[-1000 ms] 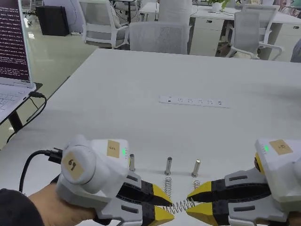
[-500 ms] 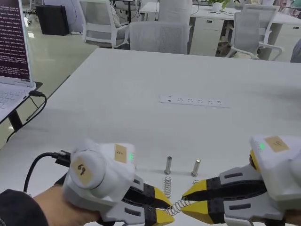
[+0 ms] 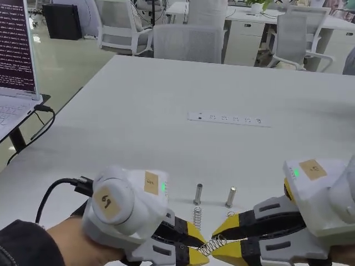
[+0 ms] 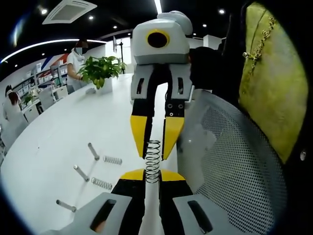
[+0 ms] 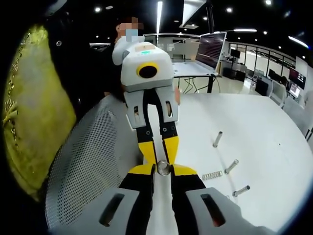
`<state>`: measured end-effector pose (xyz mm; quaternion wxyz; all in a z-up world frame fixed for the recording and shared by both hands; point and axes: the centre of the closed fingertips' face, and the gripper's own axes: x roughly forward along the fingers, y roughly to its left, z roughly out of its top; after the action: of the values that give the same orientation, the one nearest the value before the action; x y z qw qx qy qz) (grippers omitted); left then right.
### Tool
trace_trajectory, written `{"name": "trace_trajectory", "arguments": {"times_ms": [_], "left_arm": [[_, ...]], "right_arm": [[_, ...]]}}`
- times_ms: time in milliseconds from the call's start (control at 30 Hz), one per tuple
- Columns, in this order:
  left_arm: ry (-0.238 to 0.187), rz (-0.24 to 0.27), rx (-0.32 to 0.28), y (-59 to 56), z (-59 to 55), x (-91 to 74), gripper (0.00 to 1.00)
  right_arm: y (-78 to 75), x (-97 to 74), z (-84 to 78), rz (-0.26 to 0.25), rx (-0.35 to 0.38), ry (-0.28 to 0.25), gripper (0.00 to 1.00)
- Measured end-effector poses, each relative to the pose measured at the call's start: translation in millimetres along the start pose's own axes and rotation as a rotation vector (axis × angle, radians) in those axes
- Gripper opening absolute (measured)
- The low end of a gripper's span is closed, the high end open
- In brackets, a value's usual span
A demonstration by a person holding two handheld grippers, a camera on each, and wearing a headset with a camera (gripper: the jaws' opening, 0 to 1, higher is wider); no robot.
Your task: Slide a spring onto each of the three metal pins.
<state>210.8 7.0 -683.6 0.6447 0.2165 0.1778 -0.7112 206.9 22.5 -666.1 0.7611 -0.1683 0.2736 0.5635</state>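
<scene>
- Yellow-tipped, grey-and-white left gripper (image 4: 153,176): in the last second I have brought it in to the right, and in the head view its body now covers the leftmost pin. Its jaws are drawn in close, pinching one end of the thin coiled wire spring (image 3: 211,245).
- The thin coiled wire spring bridges the two sets of tips, one end inside each pair of jaws. The stretch left showing is shorter than before.
- Yellow-tipped right gripper (image 5: 163,170): it has come in leftward to meet the other. Its jaws are equally narrow on the spring's far end.
- My reading is that I am still settling the grip between the two grippers, not threading yet.
- The three short polished metal pins (image 4: 80,173) stand bare just beyond the tips, with two loose springs (image 4: 101,183) lying among them.
</scene>
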Motion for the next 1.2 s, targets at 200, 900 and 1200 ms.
{"name": "trace_trajectory", "arguments": {"times_ms": [200, 900, 1200], "left_arm": [[0.033, -0.002, 0.013, -0.5, -2.5, 3.4, 0.01], [0.05, -0.003, 0.024, 0.1, -0.9, 7.0, 0.01], [0.047, -0.003, 0.006, 1.5, -1.4, 8.8, 0.01]], "right_arm": [[0.2, 2.2, -5.6, 0.01, -0.013, 0.047, 0.1], [-2.0, 9.7, -13.1, 0.06, -0.076, 0.167, 0.09], [-3.3, 9.9, -15.2, 0.069, -0.094, 0.205, 0.08]]}}
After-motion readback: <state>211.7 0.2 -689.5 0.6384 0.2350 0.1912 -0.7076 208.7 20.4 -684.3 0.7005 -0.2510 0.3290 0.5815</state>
